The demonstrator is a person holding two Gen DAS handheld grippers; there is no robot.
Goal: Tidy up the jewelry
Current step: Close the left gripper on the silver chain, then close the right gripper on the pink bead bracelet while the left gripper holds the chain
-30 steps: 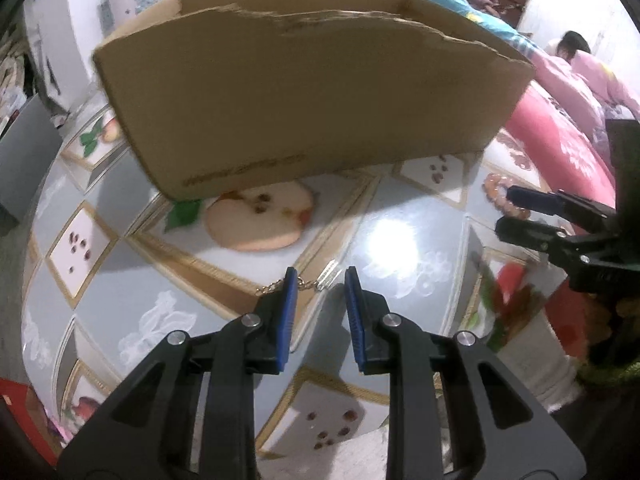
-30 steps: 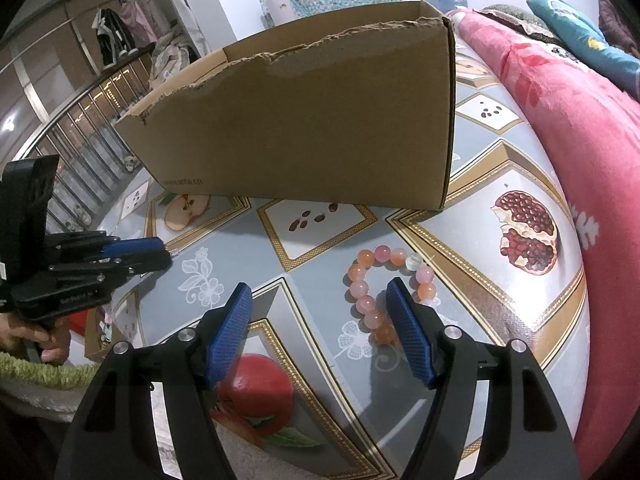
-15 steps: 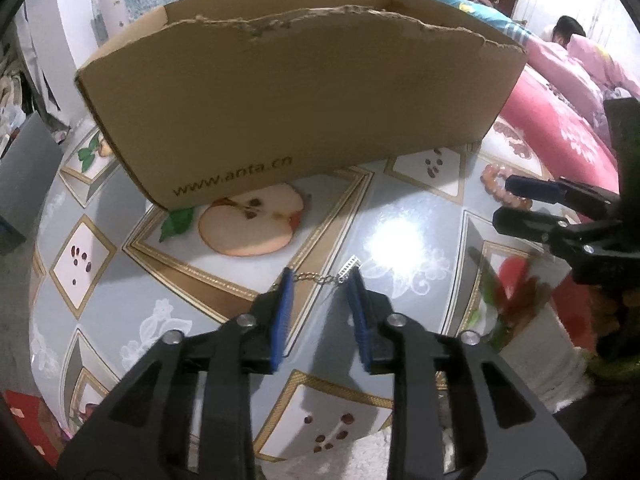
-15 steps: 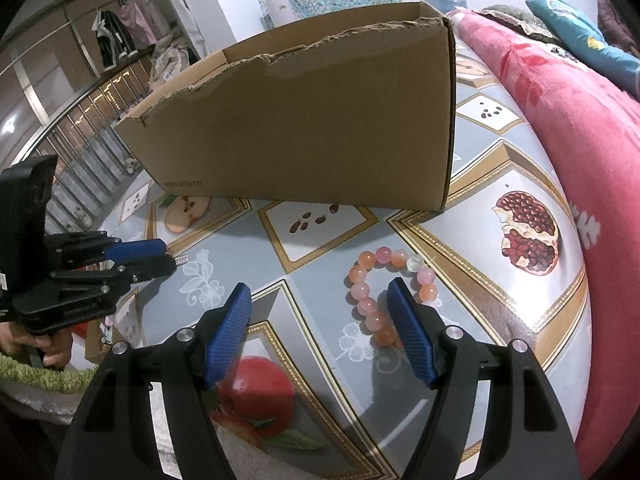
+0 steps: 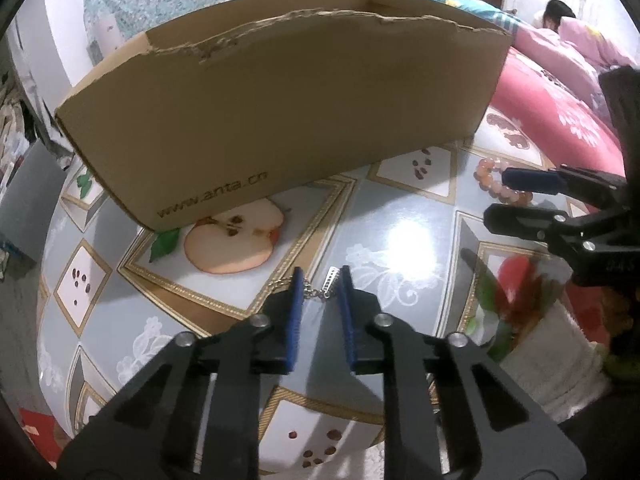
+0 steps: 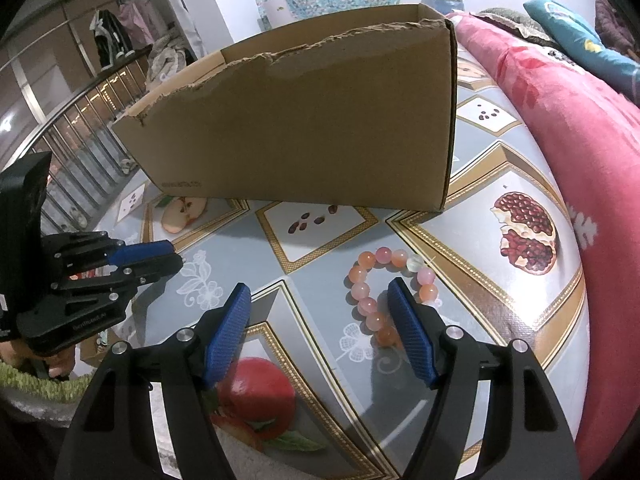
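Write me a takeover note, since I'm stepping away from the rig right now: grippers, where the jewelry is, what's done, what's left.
Left gripper: jaws have just been closing around the thin chain on the table, not yet clamped.
Right gripper: open, hovering over the bead bracelet, one finger inside its loop, no grip.
Cardboard box: stands behind both pieces; its inside is hidden.
Done: nothing visibly put away.
Left: probably grip the chain, then the bracelet, and move both to the box.
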